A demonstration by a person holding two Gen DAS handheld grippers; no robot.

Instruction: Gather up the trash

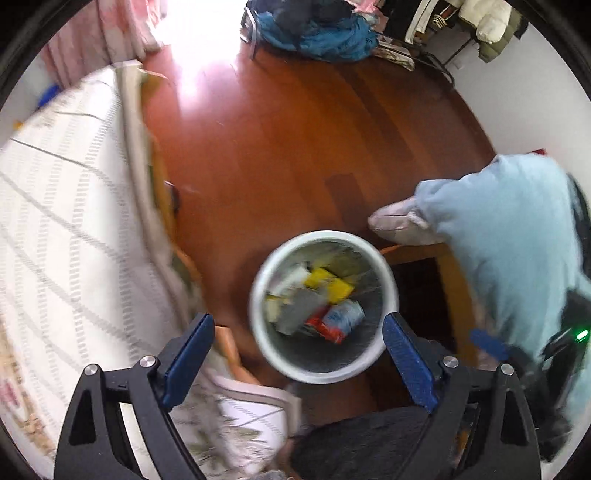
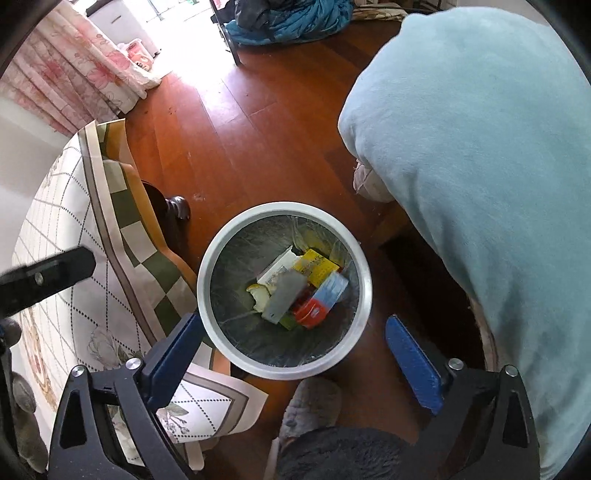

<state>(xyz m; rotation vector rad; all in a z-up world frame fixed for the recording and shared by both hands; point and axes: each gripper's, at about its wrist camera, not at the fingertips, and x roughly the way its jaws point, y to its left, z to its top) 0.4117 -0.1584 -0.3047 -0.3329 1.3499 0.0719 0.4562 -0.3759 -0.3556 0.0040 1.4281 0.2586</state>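
A round white trash bin [image 1: 258, 288] with a dark liner stands on the wooden floor; it also shows in the right wrist view [image 2: 364, 291]. Inside lie a yellow box [image 2: 317, 266], a grey card [image 2: 286, 295], a red and blue packet [image 2: 317, 306], a white box and peel. My left gripper [image 1: 298, 334] is open and empty above the bin. My right gripper [image 2: 293, 338] is open and empty above the bin too. Part of the left gripper [image 2: 44, 275] shows at the left of the right wrist view.
A table with a checked cloth [image 2: 74, 258] stands left of the bin. A chair or seat under a light blue blanket [image 2: 480, 147] is at the right. A grey slipper [image 2: 310, 410] lies below the bin. Blue clothes [image 1: 325, 33] are piled at the far side.
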